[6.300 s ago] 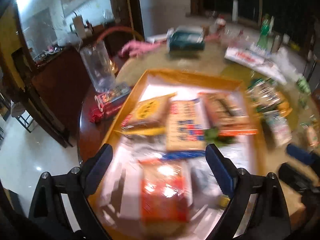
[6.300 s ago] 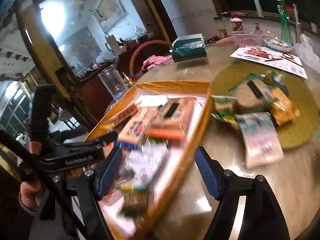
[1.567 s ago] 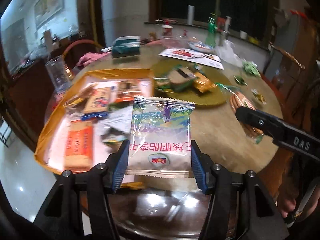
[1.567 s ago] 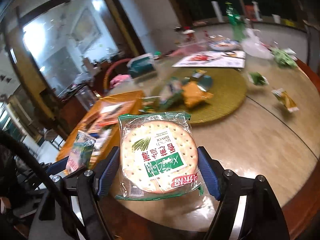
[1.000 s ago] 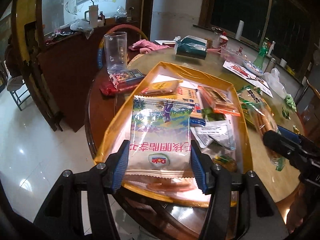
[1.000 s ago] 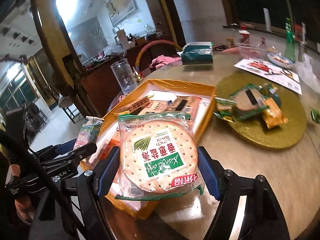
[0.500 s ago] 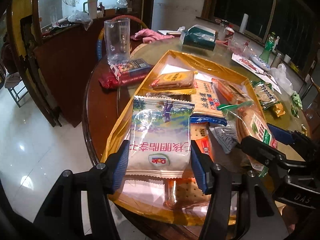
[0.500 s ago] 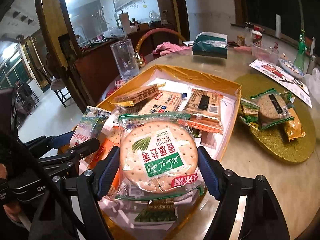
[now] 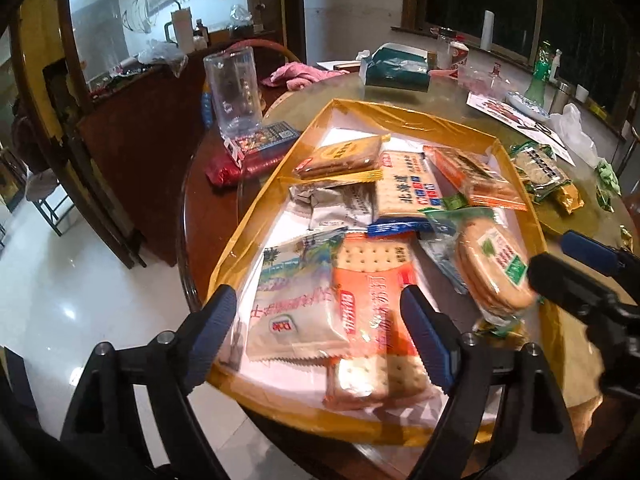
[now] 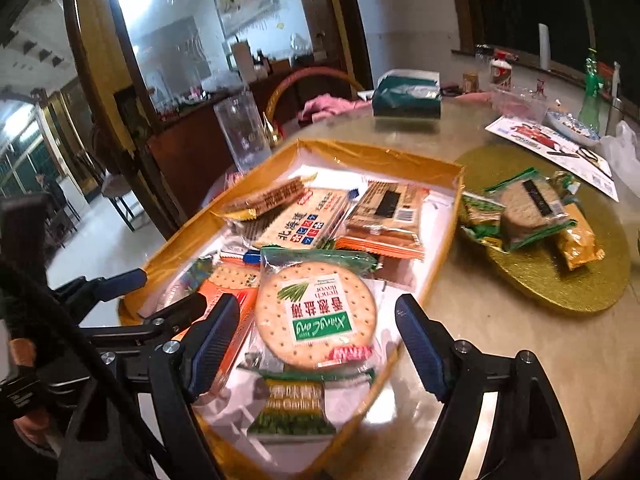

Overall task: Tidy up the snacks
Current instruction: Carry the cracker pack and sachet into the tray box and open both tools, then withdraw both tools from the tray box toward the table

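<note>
Both tongs are opening, left tongs (image 9: 316,322) over the pouch (image 9: 294,300), right tongs (image 10: 316,338) over brittle crackers (image 10: 316,314); pinch light packets by their edges.

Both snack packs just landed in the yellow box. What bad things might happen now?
1. The round cracker pack lies near the yellow box rim; with the right gripper jaws opening around it, a finger might nudge it out.
2. The white Dole pack leans on the orange cracker pack and may slide as the left gripper jaws open.
3. The two grippers sit close together and might bump.
</note>
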Available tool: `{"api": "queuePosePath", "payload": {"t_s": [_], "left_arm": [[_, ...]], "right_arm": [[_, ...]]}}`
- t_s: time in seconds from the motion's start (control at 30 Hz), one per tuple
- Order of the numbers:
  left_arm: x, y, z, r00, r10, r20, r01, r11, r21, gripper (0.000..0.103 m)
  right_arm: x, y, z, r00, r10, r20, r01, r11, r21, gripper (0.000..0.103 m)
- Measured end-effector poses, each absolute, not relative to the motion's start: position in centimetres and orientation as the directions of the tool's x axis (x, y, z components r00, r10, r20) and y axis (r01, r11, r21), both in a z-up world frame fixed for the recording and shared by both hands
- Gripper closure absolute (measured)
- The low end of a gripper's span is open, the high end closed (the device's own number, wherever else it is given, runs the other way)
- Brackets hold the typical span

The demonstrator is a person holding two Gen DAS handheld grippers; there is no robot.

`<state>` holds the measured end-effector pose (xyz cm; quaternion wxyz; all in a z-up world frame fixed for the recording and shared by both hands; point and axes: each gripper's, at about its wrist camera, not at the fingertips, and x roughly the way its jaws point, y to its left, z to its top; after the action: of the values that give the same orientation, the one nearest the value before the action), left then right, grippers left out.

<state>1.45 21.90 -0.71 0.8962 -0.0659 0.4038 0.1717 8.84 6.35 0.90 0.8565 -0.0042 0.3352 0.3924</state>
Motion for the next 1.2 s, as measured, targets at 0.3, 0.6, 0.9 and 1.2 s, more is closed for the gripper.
{"api": "queuePosePath", "payload": {"t_s": [0.3,0.6,0.9,1.2], "left_arm": [[-0.2,16.9,2.1,0.657,0.269,-0.704,-0.330,0.943,0.052,0.016],[-1.4,9.7,3.7,0.694,0.139,-0.706,-0.200,0.980,-0.004,0.014],[-2.8,3.7,3.2,0.687,0.086,-0.722,-0.124,0.992,0.001,0.014],[-3.7,1.2,3.6,0.697,0.055,-0.715,-0.075,0.997,0.003,0.014]], "right_arm": [[8.0,0.2,0.9,0.471,0.693,-0.545,-0.635,0.696,0.336,0.023],[7.6,-6.7,-0.6,0.484,0.688,-0.541,-0.545,0.721,0.429,0.023],[5.8,-12.4,-1.4,0.523,0.668,-0.530,-0.485,0.744,0.459,0.023],[5.0,-15.2,-1.7,0.559,0.652,-0.513,-0.454,0.758,0.468,0.023]]}}
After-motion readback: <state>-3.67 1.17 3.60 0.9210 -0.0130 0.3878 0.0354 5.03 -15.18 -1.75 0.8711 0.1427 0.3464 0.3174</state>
